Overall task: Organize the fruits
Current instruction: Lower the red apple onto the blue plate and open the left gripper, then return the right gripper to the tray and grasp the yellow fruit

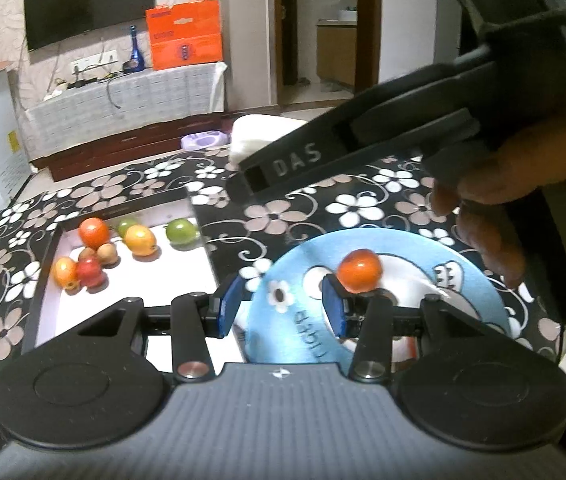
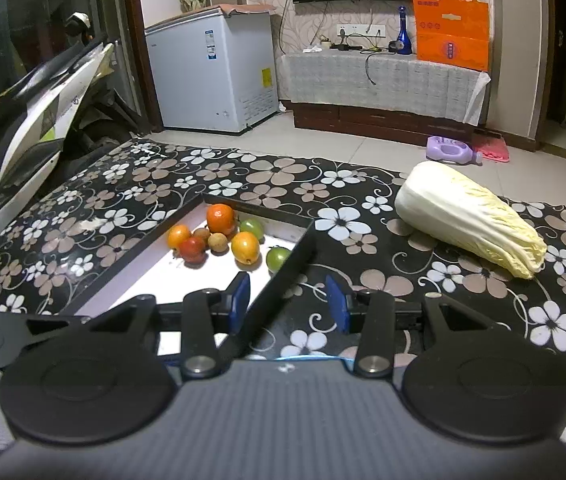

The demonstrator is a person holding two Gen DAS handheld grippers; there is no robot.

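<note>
Hovering half-open and empty, the left gripper (image 1: 281, 306) frames the blue plate (image 1: 479, 280) — one orange fruit (image 1: 359, 270) delivered. Right gripper (image 2: 289, 300), likewise part-open and empty, should approach the tray's (image 2: 307, 236) green fruit (image 2: 277, 258) squarely.

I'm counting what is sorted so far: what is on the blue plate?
One orange-red fruit sits on the blue plate. The near part of the plate is covered by the left claw, so anything lying there cannot be seen.

One orange fruit (image 1: 359, 271) sits alone on the blue plate (image 1: 479, 288). The other fruits (image 2: 219, 238), orange, yellow, red, brown and green, lie clustered in the far corner of the black-framed white tray (image 2: 155, 264).
</note>
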